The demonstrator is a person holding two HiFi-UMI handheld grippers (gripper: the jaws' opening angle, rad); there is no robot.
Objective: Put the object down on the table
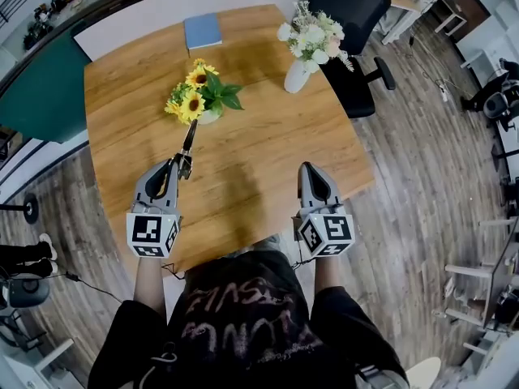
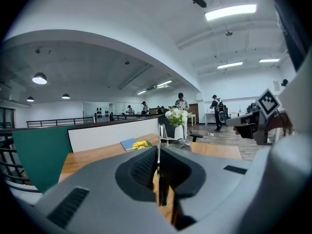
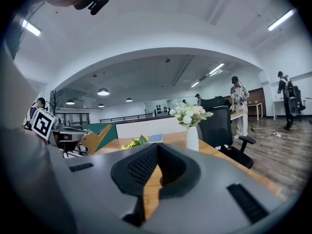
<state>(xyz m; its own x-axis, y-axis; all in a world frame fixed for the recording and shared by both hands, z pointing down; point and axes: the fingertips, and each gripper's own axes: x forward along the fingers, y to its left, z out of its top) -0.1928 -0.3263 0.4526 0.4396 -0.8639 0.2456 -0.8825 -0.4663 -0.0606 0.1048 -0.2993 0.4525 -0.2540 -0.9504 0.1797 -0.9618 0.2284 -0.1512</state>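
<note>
Evidently the carry is in hand: the left gripper (image 1: pixel 182 167) is clamped tight on a thin metal tool (image 1: pixel 190 138), perhaps scissors, over the table (image 1: pixel 268 160) near the sunflowers (image 1: pixel 199 94); the right gripper (image 1: pixel 307 169) is closed, empty; next, probably lower, then release.

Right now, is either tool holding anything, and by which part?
The left tool is shut on what look like scissors, gripped at the dark handle end, blades pointing ahead. The right tool holds nothing.
</note>
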